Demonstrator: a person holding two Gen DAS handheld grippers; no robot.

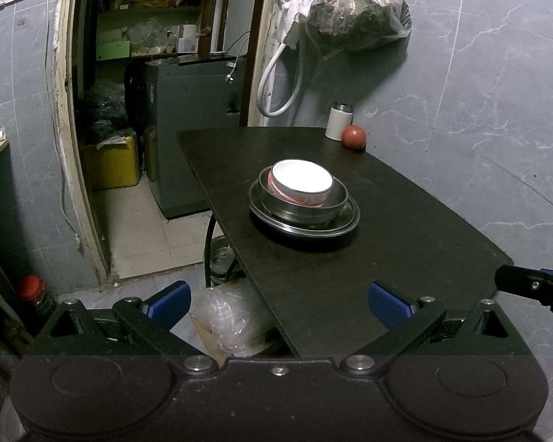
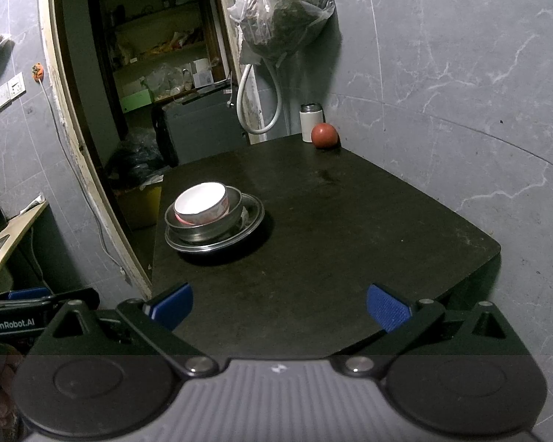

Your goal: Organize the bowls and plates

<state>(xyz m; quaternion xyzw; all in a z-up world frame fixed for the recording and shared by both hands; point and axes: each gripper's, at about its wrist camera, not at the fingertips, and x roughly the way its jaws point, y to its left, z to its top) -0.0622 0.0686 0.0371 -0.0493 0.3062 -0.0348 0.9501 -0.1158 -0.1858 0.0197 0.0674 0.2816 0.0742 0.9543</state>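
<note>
In the left wrist view, an open doorway (image 1: 158, 110) with cluttered shelves is seen at the far left, with a yellow box (image 1: 112, 162) and a grey cabinet (image 1: 191, 129) on the pale tiled floor inside it. At the near edge the left gripper (image 1: 279, 304) is held with its two blue-padded fingers (image 1: 169, 302) spread wide apart, nothing between them; its left finger hangs off the table's near-left edge above a crumpled clear plastic bag (image 1: 228, 320) on the floor. The dark rectangular table (image 1: 387, 265) is set against a grey marbled wall. Near its middle the stack is found: a shallow round steel plate (image 1: 302, 223) at the bottom, a steel bowl (image 1: 302, 202) seated in it, and a white ceramic bowl with a pink patterned side (image 1: 301, 182) nested tilted inside the steel bowl. At the table's far right corner a white cylindrical canister with a metal lid (image 1: 340, 120) is stood just beside a round red fruit (image 1: 354, 137), the pair well apart from the stack. A clear bag of dark dried matter (image 1: 357, 11) is hung on the wall above a white hose (image 1: 276, 81). The black tip of the right gripper (image 1: 534, 287) is seen at the right edge.

In the right wrist view, the stack lies toward the table's left side, and the right gripper (image 2: 279, 304) is held at the near edge with its fingers (image 2: 387, 305) likewise wide apart and empty
</note>
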